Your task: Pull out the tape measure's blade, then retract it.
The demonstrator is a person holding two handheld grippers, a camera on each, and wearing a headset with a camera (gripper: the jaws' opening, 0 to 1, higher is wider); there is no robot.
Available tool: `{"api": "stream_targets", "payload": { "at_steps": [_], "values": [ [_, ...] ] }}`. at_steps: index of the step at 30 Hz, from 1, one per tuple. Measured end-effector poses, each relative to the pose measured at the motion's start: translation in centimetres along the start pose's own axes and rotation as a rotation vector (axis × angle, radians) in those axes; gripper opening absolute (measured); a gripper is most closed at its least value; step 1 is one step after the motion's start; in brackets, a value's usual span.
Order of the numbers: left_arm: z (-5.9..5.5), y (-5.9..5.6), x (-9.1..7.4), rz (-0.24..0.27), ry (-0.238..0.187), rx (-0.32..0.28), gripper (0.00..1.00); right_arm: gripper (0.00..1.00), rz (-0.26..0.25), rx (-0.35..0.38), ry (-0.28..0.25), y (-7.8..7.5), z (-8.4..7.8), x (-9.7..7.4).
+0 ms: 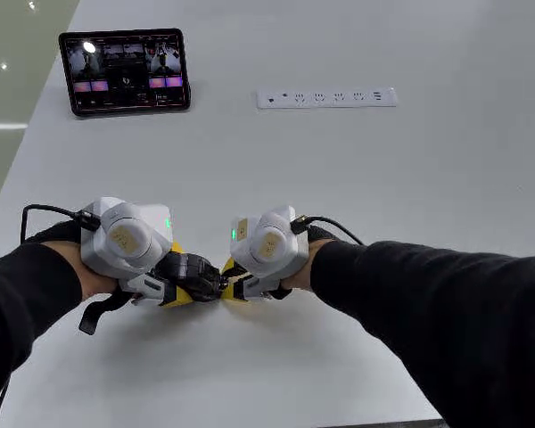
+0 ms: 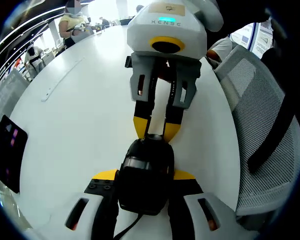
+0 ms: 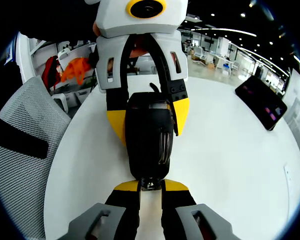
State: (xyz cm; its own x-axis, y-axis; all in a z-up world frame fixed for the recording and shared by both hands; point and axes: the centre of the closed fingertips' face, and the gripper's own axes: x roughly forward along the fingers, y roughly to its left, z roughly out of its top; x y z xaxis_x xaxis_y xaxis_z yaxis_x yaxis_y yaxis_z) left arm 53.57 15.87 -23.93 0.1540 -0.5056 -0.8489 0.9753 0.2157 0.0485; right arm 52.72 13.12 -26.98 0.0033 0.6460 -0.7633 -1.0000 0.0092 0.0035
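White table point(image 1: 357, 178): left gripper point(image 2: 145, 176) clamps tape measure point(image 3: 149, 132), right gripper point(image 3: 151, 188) pinches blade point(image 3: 151, 182).

White table point(image 1: 339, 160) with a dark tablet point(image 1: 125, 71) and white power strip point(image 1: 327, 97)

White, yellow-tipped left tool point(image 1: 189, 283) and right tool point(image 1: 232, 287); black sleeves point(image 1: 446, 312)
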Motion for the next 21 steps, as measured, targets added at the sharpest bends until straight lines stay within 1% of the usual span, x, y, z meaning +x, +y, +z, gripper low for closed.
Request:
{"api": "stream_targets", "payload": {
  "at_steps": [3,4,5,8,10,12,14,21],
  "values": [
    [-0.04,0.05,0.04,-0.001,0.001,0.001,0.33,0.12,-0.006,0.000,0.005,0.05,-0.09,-0.04],
    [-0.04,0.02,0.05,-0.001,0.003,0.003,0.33,0.12,0.001,-0.029,0.007,0.09,-0.06,-0.02],
    [-0.05,0.02,0.06,-0.001,0.004,0.004,0.33,0.11,0.015,-0.090,-0.004,0.16,0.04,0.00],
    [-0.04,-0.05,0.05,-0.003,0.006,0.000,0.33,0.10,0.008,-0.054,-0.021,0.20,-0.05,-0.17],
    [-0.07,-0.06,0.07,-0.003,0.010,0.002,0.33,0.09,0.006,-0.029,-0.017,0.16,-0.03,-0.17],
    [-0.12,-0.04,0.09,-0.003,0.012,0.002,0.33,0.09,0.007,-0.020,-0.016,0.12,-0.04,-0.15],
    [-0.14,-0.06,0.07,-0.001,0.017,0.004,0.33,0.09,0.010,0.013,-0.015,0.04,-0.06,-0.21],
    [-0.26,-0.04,-0.01,0.002,0.031,0.003,0.33,0.08,0.010,0.006,-0.020,0.10,-0.21,-0.39]
  ]
}}
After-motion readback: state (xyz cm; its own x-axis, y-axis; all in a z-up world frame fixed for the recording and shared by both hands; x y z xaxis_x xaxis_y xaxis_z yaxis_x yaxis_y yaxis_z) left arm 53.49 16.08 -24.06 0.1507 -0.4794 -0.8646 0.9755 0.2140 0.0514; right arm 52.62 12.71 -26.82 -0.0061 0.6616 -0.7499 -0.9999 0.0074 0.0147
